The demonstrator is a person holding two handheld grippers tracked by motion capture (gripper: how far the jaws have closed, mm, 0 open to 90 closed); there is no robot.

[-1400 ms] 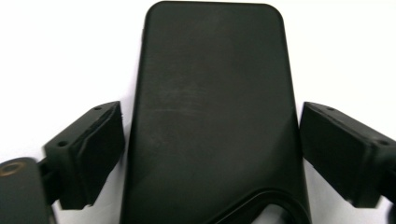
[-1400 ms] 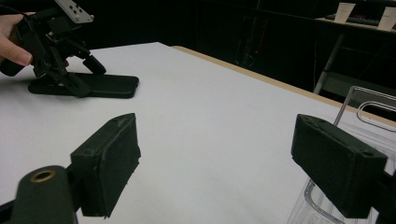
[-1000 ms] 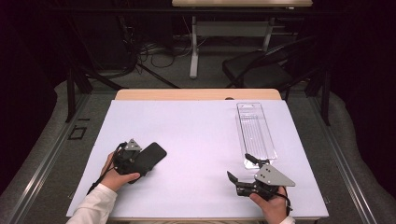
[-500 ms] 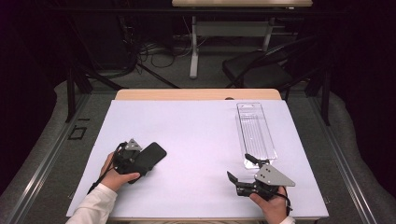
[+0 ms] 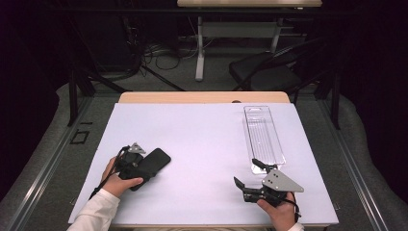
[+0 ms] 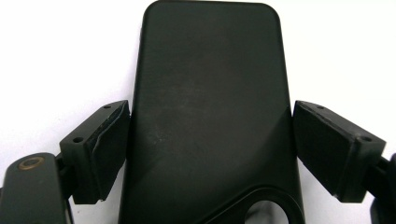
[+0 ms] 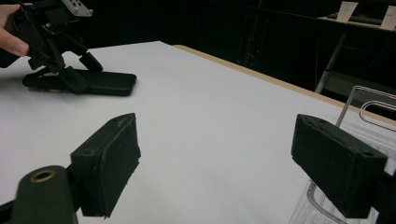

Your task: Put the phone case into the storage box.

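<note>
From above, my left claw (image 5: pixel 144 167) sits at the near left of the white table (image 5: pixel 202 139), over a flat black phone-like slab (image 5: pixel 155 161) that lies on the sheet and points up and to the right. My left gripper view adds what the high view cannot: the slab (image 6: pixel 208 107) runs up between my two pads (image 6: pixel 105 149), the left pad touching or just beside its edge and the right pad with a thin sliver of white between. The pads stand spread wide around the slab, not squeezing it.

My right claw (image 5: pixel 249 180) rests at the near right, pads apart with only bare table between them. Just beyond it lies a clear plastic tray (image 5: pixel 262 137), stretching away toward the far edge. My right gripper view shows the tray's rim (image 7: pixel 369 107) at its right and the slab (image 7: pixel 100 83) lying flat under the left claw (image 7: pixel 77 70).
</note>
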